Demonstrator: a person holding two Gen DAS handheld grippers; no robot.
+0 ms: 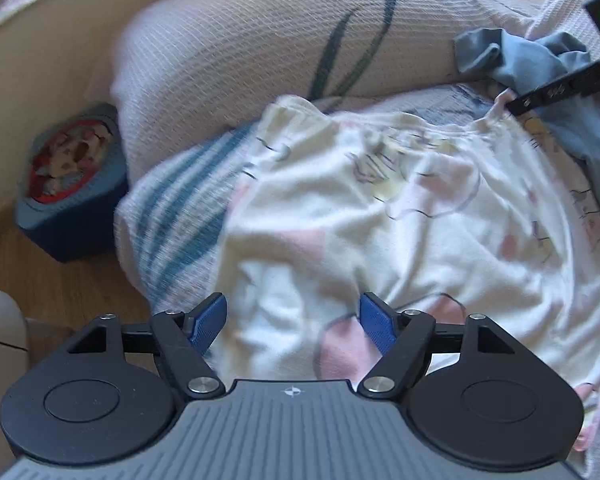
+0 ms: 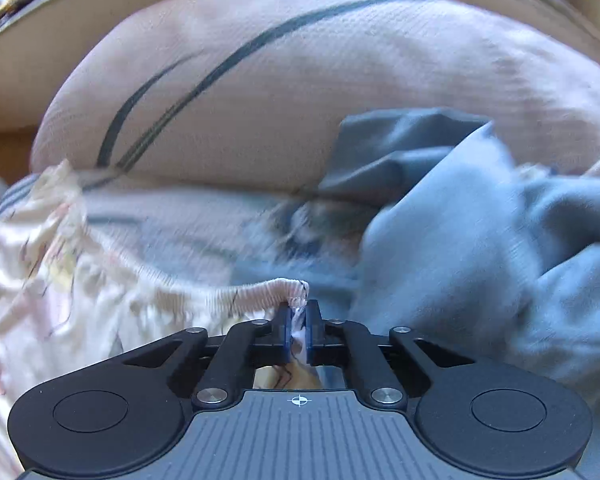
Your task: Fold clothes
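A blue box (image 1: 72,196) is seen on the floor at left. The left tool (image 1: 293,322) is held apart above the white printed garment (image 1: 340,216) spread on the bed. The right tool (image 2: 297,334) is clamped on its ribbed hem, beside blue clothing (image 2: 480,232).

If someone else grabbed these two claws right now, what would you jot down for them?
Right claw: shut on the ribbed waistband of the white printed garment.
Left claw: open, above that garment's near part, holding nothing.
The garment lies spread and rumpled on the striped cover, in front of the pillow. A blue garment sits crumpled to its right.
Done: no fold visible yet.
Left: probably grip with the left claw, fold the white garment, then the blue one.
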